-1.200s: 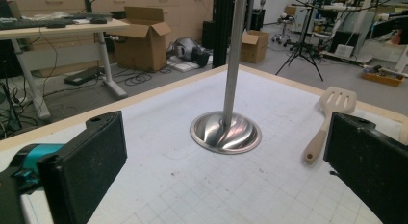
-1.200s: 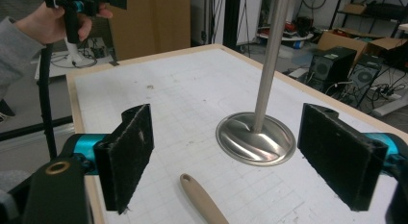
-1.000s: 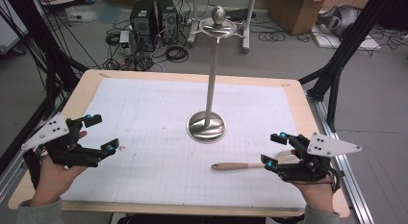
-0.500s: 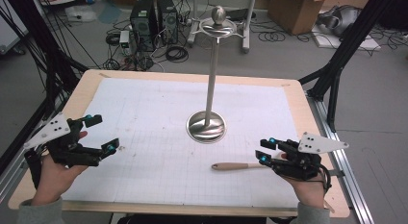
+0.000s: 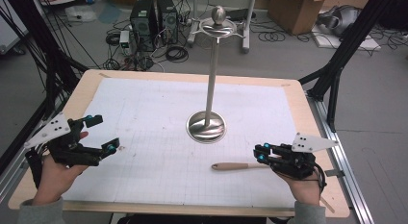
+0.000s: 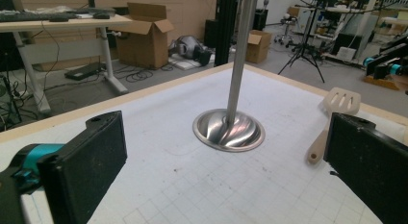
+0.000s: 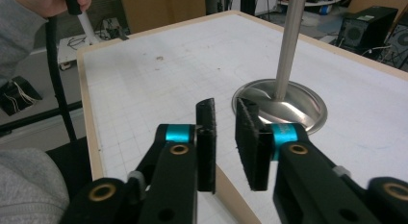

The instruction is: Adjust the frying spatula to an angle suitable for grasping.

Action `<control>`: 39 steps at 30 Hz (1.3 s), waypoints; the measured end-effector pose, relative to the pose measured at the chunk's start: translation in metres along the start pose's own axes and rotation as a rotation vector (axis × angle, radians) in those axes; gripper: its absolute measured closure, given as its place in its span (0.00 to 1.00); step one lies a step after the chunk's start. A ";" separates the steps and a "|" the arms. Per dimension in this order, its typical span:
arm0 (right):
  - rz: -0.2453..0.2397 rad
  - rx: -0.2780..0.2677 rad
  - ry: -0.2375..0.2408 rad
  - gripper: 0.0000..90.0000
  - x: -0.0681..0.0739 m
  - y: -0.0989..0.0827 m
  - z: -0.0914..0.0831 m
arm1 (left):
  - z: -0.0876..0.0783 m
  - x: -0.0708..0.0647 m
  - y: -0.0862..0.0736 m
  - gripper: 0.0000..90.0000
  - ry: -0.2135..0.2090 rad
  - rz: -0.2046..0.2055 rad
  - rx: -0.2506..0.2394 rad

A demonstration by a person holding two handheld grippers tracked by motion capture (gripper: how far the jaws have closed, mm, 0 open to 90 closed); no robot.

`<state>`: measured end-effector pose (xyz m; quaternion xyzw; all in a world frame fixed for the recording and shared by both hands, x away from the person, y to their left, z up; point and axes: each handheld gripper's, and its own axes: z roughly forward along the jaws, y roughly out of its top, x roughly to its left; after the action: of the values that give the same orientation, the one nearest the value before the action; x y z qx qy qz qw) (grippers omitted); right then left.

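Right tongs (image 5: 260, 154): jaws just closing, narrow gap, at wooden spatula (image 5: 238, 166) handle; grip unclear.
Left tongs (image 5: 103, 134): wide, empty.
Spatula: on desk (image 5: 159, 132), before metal stand (image 5: 207, 125).
Change: right tongs lower, nearer handle.

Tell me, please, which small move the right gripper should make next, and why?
Probably reopen the right gripper and lower it around the wooden spatula. Its fingers have just been closing, yet the narrow gap between them holds nothing, and the spatula lies flat on the table by their tips.
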<state>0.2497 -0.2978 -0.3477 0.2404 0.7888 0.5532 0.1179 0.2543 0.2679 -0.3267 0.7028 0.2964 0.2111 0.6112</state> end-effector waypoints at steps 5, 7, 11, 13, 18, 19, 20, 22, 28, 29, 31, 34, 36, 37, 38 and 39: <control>0.002 0.021 0.007 0.97 -0.001 -0.004 0.006 | 0.000 0.003 -0.003 0.02 0.008 -0.003 0.004; 0.004 0.032 0.008 0.99 -0.002 -0.006 0.008 | 0.000 0.003 -0.003 0.02 0.008 -0.002 0.004; 0.020 0.048 0.010 1.00 -0.003 -0.008 0.013 | 0.000 0.004 -0.004 0.02 0.012 -0.006 0.002; 0.019 0.050 0.010 1.00 -0.003 -0.010 0.015 | 0.000 0.005 -0.005 0.02 0.011 -0.004 0.005; 0.032 0.060 0.020 1.00 -0.005 -0.014 0.020 | 0.001 0.006 -0.006 0.02 0.014 -0.011 0.006; 0.032 0.060 0.020 1.00 -0.005 -0.014 0.020 | 0.001 0.006 -0.006 0.02 0.014 -0.011 0.006; 0.029 0.063 0.028 1.00 -0.005 -0.016 0.024 | 0.001 0.006 -0.007 0.02 0.015 -0.012 0.007; 0.030 0.073 0.038 1.00 -0.005 -0.018 0.027 | 0.001 0.006 -0.007 0.02 0.014 -0.015 0.006; 0.051 0.105 0.074 1.00 -0.007 -0.027 0.039 | 0.002 0.007 -0.009 0.02 0.018 -0.017 0.013; 0.051 0.105 0.074 1.00 -0.007 -0.027 0.039 | 0.002 0.007 -0.009 0.02 0.018 -0.017 0.013; 0.044 0.124 0.078 1.00 -0.008 -0.032 0.045 | 0.002 0.008 -0.009 0.02 0.018 -0.019 0.015; 0.044 0.139 0.083 1.00 -0.008 -0.036 0.050 | 0.002 0.008 -0.010 0.02 0.020 -0.020 0.015; 0.049 0.139 0.089 1.00 -0.008 -0.038 0.051 | 0.002 0.008 -0.010 0.02 0.020 -0.020 0.016; 0.048 0.141 0.089 1.00 -0.008 -0.039 0.052 | 0.002 0.008 -0.010 0.02 0.020 -0.020 0.016; 0.051 0.141 0.089 1.00 -0.008 -0.040 0.052 | 0.002 0.008 -0.010 0.02 0.020 -0.021 0.016; 0.047 0.143 0.086 1.00 -0.008 -0.041 0.053 | 0.002 0.008 -0.010 0.02 0.021 -0.020 0.016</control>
<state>0.2704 -0.2702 -0.4055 0.2428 0.8248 0.5078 0.0534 0.2602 0.2725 -0.3377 0.7026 0.3115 0.2098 0.6044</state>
